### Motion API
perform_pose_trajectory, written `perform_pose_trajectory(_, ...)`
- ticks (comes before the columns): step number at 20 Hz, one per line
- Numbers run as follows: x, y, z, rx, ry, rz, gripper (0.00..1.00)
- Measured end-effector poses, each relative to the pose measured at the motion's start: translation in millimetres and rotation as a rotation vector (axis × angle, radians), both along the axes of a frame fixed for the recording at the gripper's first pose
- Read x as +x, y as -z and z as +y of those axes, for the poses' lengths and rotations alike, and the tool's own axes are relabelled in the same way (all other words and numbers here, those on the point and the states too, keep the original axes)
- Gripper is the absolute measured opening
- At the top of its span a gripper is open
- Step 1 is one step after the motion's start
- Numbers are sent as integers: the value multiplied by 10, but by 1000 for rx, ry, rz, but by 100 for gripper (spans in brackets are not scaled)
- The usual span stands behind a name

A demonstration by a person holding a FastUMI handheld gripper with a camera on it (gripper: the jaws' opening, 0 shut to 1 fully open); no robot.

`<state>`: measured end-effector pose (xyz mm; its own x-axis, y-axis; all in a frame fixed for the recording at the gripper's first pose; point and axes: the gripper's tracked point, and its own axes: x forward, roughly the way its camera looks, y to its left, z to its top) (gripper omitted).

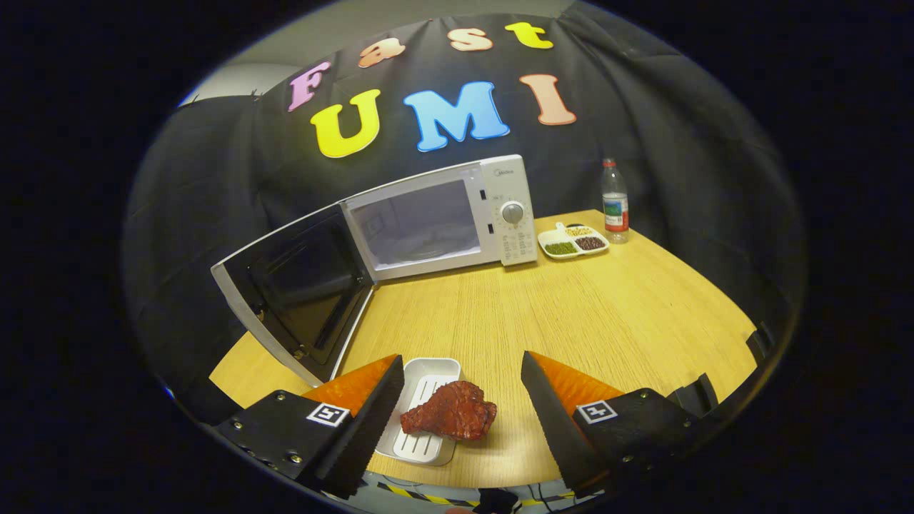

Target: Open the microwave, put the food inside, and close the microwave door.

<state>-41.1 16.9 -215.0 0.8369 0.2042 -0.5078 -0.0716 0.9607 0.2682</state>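
A white microwave (443, 218) stands at the back of the wooden table (571, 307), its door (296, 289) swung wide open to the left and its cavity showing. A dark red piece of meat (450, 412) lies partly on a small white ribbed tray (423, 410) at the table's near edge. My gripper (457, 407) hangs open above the near edge, with the meat and tray between its fingers. The left finger (371, 414) is close to the tray's left side; the right finger (553, 421) stands well apart from the meat.
To the right of the microwave sit a white divided dish (573, 240) with beans and grains and a clear water bottle (615, 202). Black cloth walls close the booth behind. The open door juts out over the table's left part.
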Motion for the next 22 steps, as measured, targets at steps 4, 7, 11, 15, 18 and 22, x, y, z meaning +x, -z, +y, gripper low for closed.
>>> perform_pose_trajectory(4, -42, 311, 37, 62, 17, 105, 100)
perform_pose_trajectory(7, -111, 483, 181, 127, -5, 185, 99)
perform_pose_trajectory(11, -130, 592, 282, 184, -9, 253, 74)
perform_pose_trajectory(15, -88, 554, 364, 211, -29, 243, 34)
perform_pose_trajectory(18, -126, 321, 466, 227, -55, 221, 33)
perform_pose_trajectory(22, -59, 239, 518, 178, -93, 234, 16)
